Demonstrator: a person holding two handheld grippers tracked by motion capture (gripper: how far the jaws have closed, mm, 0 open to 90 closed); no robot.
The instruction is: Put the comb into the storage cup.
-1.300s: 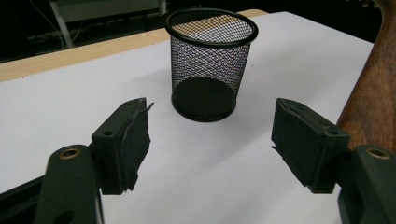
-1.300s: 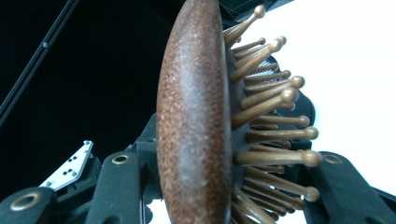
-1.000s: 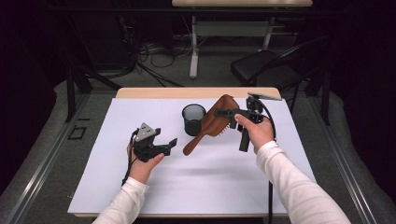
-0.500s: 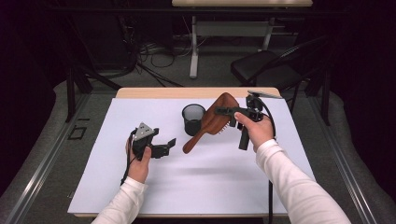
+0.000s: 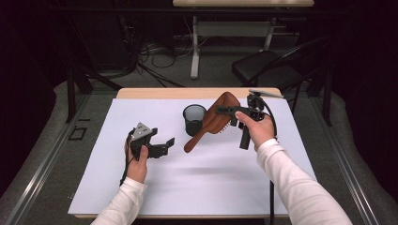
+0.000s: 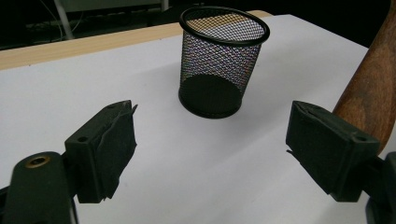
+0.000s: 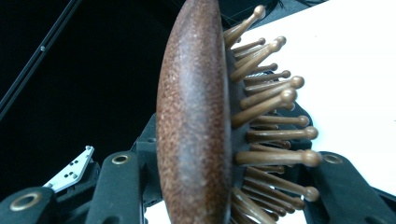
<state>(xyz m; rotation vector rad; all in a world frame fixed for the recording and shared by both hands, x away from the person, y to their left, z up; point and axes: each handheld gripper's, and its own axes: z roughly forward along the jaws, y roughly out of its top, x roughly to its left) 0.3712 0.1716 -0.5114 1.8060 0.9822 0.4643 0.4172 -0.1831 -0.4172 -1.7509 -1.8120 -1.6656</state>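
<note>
- Our right hand-held gripper (image 5: 224, 111) clamps the wooden hairbrush (image 5: 213, 123) beside the mesh cup (image 5: 194, 119).
- Our left hand-held gripper (image 5: 166, 146) hangs released over the desk (image 5: 211, 187).

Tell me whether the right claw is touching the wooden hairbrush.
Touching. In the right gripper view the right claw is shut on the wooden hairbrush: one jaw presses its smooth back, the other its bristle side.

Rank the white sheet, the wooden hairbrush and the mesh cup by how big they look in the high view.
1. White sheet, by far the largest.
2. Wooden hairbrush, held in the right tongs.
3. Mesh cup, smallest, though the brush is raised toward the camera.
</note>
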